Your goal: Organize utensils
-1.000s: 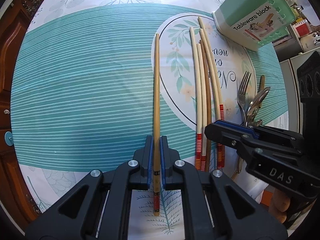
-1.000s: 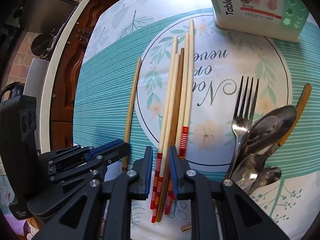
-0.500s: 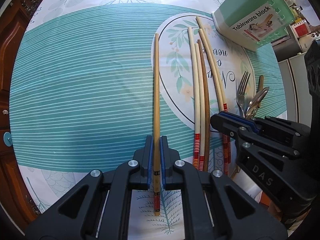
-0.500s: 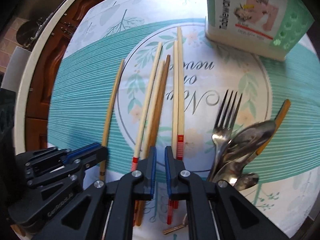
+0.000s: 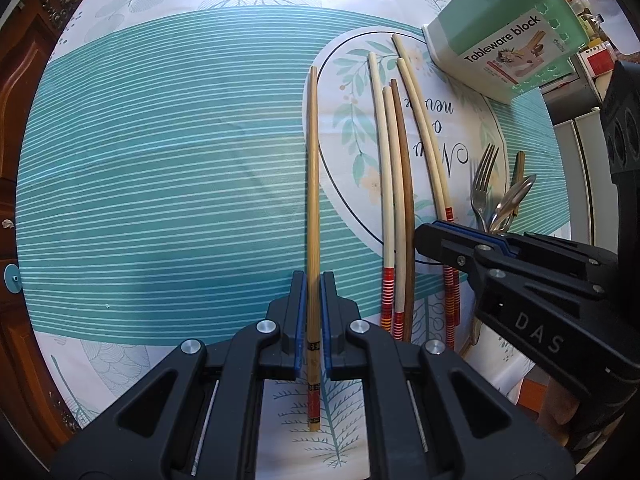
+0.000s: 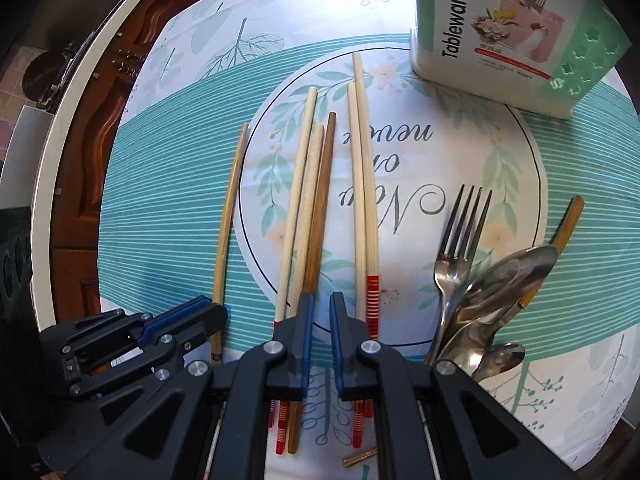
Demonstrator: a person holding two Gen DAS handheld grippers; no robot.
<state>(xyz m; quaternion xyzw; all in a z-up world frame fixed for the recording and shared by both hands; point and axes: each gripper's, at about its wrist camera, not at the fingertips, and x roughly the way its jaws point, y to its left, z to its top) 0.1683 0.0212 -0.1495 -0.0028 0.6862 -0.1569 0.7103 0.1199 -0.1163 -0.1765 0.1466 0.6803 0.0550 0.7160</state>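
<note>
Left wrist view: the left gripper (image 5: 313, 312) is clenched on a single bamboo chopstick (image 5: 313, 184), which runs straight away from the jaws toward the far side of the tablecloth (image 5: 160, 168), its decorated end poking out on the near side. To the right lie three chopsticks in a cluster (image 5: 396, 200), then a pair (image 5: 424, 120) leaning toward the green utensil holder (image 5: 504, 44) at far right. The right gripper (image 5: 420, 240) reaches in from the right, its tip between cluster and pair. A fork (image 5: 482, 184) and spoons (image 5: 514, 200) sit beyond it.

Right wrist view: the right gripper (image 6: 320, 320) has its jaws nearly closed with only tablecloth (image 6: 440, 152) showing between them; it grasps nothing. The cluster (image 6: 308, 200) lies just left of the jaws and the pair (image 6: 366, 184) just right, long axes roughly in line with the fingers, so the right hand is the nearer one for either group. The left gripper (image 6: 208, 316) holds its chopstick (image 6: 230, 216) at left. The holder (image 6: 512, 40) stands far right.

Compared with a second ago, the right jaws have narrowed, and the pair now lies apart from the cluster; the left grip is unchanged.
</note>
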